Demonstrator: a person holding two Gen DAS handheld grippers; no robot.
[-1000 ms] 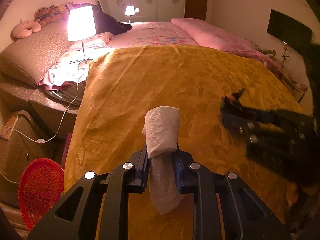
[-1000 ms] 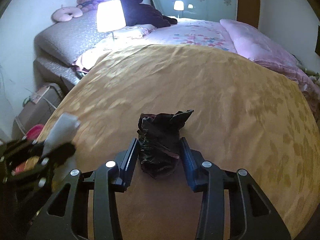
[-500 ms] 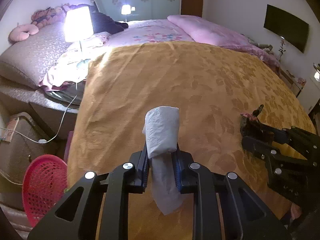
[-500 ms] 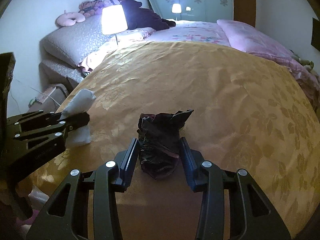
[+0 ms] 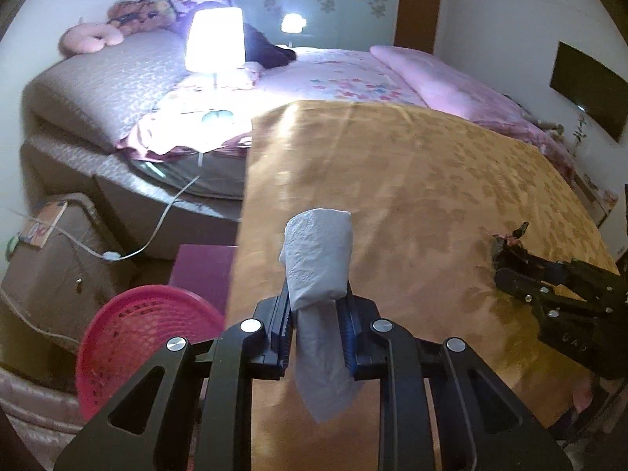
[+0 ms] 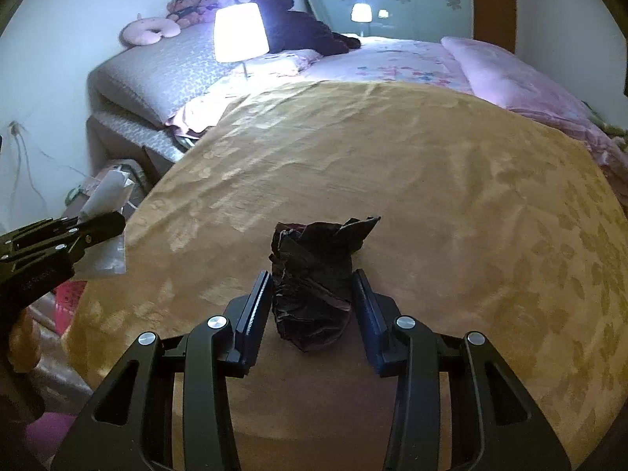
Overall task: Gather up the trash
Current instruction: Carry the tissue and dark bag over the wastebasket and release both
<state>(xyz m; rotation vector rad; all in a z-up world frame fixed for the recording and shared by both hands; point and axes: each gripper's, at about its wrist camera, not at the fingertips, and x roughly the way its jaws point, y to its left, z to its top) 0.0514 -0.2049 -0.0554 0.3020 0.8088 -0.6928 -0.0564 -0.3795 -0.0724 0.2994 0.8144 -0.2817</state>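
L gripper (image 5: 318,325): jaws nearly closed, clamped on white tissue wad (image 5: 318,259); wad upright between pads, top bulging above the tips, tail hanging below.
R gripper (image 6: 312,306): jaws partway closed, pinching dark crumpled wrapper (image 6: 314,274); both pads touching its sides, one corner sticking up to the R.
Trash loc: both pieces off the bed, carried in the air over the yellow bedspread (image 6: 392,165); no other loose trash visible on it.
Bin: pink mesh basket (image 5: 145,333) on floor beside the bed's L edge, low-L in L wrist view; rim tilted toward cam, contents not readable.
Key relation: basket lies down and L of L gripper, near, just past the bedspread edge; tissue long axis roughly vertical, in line w/ fingers, so likely drops clean once jaws part.
Nearer arm: L, clearly. R gripper sits over mid-bed, well apart from basket; only a sliver of pink shows at far L of R wrist view, below L gripper.
Step (est.): carry to bin; L drop first, R to cross over after.
Next move needs: swing L further L and down until over basket mouth, then open.
Risk: light tissue may drift or catch on rim; dim, blurry frames, so depth to basket uncertain.
Surroundings: lit lamp (image 5: 214,39) at bedside, cable trailing to floor near basket; keep clear.
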